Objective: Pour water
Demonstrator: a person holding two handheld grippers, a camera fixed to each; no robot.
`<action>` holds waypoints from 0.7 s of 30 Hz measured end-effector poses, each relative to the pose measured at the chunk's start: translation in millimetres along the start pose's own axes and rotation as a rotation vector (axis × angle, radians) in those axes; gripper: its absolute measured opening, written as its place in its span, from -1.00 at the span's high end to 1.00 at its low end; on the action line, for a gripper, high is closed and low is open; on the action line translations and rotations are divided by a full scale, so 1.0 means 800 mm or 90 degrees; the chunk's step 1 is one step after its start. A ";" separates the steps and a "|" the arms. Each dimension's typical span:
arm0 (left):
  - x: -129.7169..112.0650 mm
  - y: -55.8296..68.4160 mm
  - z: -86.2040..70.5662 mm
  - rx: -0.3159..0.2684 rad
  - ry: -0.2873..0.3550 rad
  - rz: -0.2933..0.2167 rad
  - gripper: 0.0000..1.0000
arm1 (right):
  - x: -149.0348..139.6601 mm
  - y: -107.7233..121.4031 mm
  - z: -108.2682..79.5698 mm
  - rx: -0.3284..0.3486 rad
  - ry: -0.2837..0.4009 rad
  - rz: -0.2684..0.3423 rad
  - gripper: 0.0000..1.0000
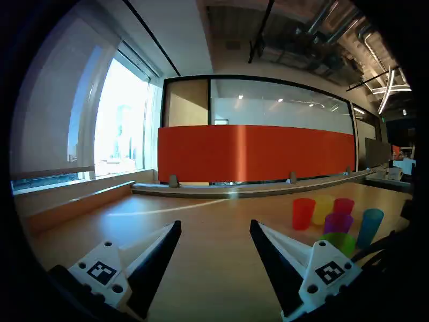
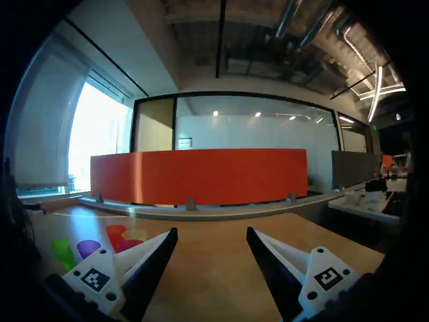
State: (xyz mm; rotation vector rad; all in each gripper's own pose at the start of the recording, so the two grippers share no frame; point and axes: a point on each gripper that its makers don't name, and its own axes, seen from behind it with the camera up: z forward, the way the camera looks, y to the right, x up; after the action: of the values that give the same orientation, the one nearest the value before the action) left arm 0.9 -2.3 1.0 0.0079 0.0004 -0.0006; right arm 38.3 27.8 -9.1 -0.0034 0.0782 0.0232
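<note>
1. I see an orange-red cup (image 1: 303, 213), a yellow cup (image 1: 323, 208), a magenta cup (image 1: 344, 205), a purple cup (image 1: 338, 222), a green cup (image 1: 339, 242) and a teal cup (image 1: 370, 225).
2. The desk divider (image 1: 252, 153) is solid orange-red.
3. The table (image 1: 214, 268) is tan wood.
4. My left gripper (image 1: 215, 224) and right gripper (image 2: 211, 231) have black fingers (image 1: 155, 257) on white mounts with black-and-white square markers (image 1: 102, 271).

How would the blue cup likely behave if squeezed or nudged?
The blue cup looks like translucent plastic, so it is probably light and may flex under a squeeze. It stands upright and tapers toward its base on the smooth table, so a high push could tip it, a low one slide it.
</note>
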 end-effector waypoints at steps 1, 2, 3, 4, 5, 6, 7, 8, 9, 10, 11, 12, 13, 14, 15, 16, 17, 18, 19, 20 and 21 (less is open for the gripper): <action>0.000 0.000 0.000 0.000 0.000 0.000 -0.90 | -0.001 0.000 0.001 -0.001 0.000 0.003 -0.99; 0.000 0.000 0.000 0.000 0.000 0.000 -0.90 | -0.001 0.000 0.001 -0.001 0.000 0.005 -0.99; 0.000 0.000 0.000 0.000 0.000 0.000 -0.90 | -0.002 -0.001 0.002 -0.002 0.000 0.007 -0.99; 0.000 0.000 0.000 0.000 0.000 0.000 -0.90 | -0.004 -0.001 0.002 -0.003 0.000 0.008 -0.98; 0.000 0.000 0.000 0.000 0.000 0.000 -0.90 | -0.006 -0.002 0.003 -0.004 0.001 0.010 -0.98; 0.000 0.000 0.001 0.000 0.000 0.000 -0.90 | -0.008 -0.002 0.003 -0.004 0.000 0.009 -0.99; 0.000 0.000 0.001 0.000 0.000 0.000 -0.90 | -0.010 -0.003 0.004 -0.005 -0.001 0.009 -0.99; 0.000 0.000 0.001 0.000 0.000 0.000 -0.90 | -0.012 -0.003 0.004 -0.005 -0.001 0.008 -0.99; 0.000 0.000 0.001 0.000 0.000 0.000 -0.90 | -0.014 -0.004 0.004 -0.007 -0.002 0.006 -0.98; 0.000 0.000 0.001 0.000 0.000 0.000 -0.90 | -0.016 -0.004 0.005 -0.009 -0.003 0.004 -0.98; 0.000 0.000 0.001 0.000 0.000 0.000 -0.90 | -0.019 -0.004 0.005 -0.010 -0.004 0.002 -0.98; 0.000 0.000 0.001 0.000 0.000 0.000 -0.90 | -0.021 -0.005 0.005 -0.011 -0.005 0.000 -0.98; 0.000 0.000 0.001 0.000 0.000 0.000 -0.90 | -0.024 -0.005 0.006 -0.012 -0.007 -0.003 -0.98; 0.000 0.000 0.001 0.000 0.000 0.000 -0.90 | -0.027 -0.006 0.006 -0.013 -0.008 -0.005 -0.99; 0.000 0.000 0.001 0.000 0.000 0.000 -0.90 | -0.029 -0.006 0.006 -0.014 -0.009 -0.006 -0.99; 0.000 0.000 0.001 0.000 0.000 0.000 -0.90 | -0.031 -0.006 0.007 -0.016 -0.010 -0.007 -0.99; 0.000 0.000 0.001 0.000 0.000 0.000 -0.90 | -0.033 -0.006 0.007 -0.018 -0.011 -0.007 -0.99; 0.000 0.000 0.001 0.000 0.000 0.000 -0.90 | -0.035 -0.007 0.008 -0.019 -0.012 -0.005 -0.99; 0.000 0.000 0.000 0.000 0.000 0.000 -0.90 | -0.038 -0.008 0.008 -0.019 -0.013 -0.003 -0.99; 0.000 0.000 0.000 0.000 0.000 0.000 -0.90 | -0.040 -0.009 0.009 -0.020 -0.014 -0.001 -0.99; 0.000 0.000 0.000 0.000 0.000 0.000 -0.90 | -0.042 -0.010 0.010 -0.019 -0.016 0.001 -0.99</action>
State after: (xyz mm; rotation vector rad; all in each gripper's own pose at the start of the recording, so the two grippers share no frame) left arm 1.0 -2.2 1.3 0.0078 0.0004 -0.0006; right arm 5.5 18.9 1.1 -0.0336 0.0531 0.0264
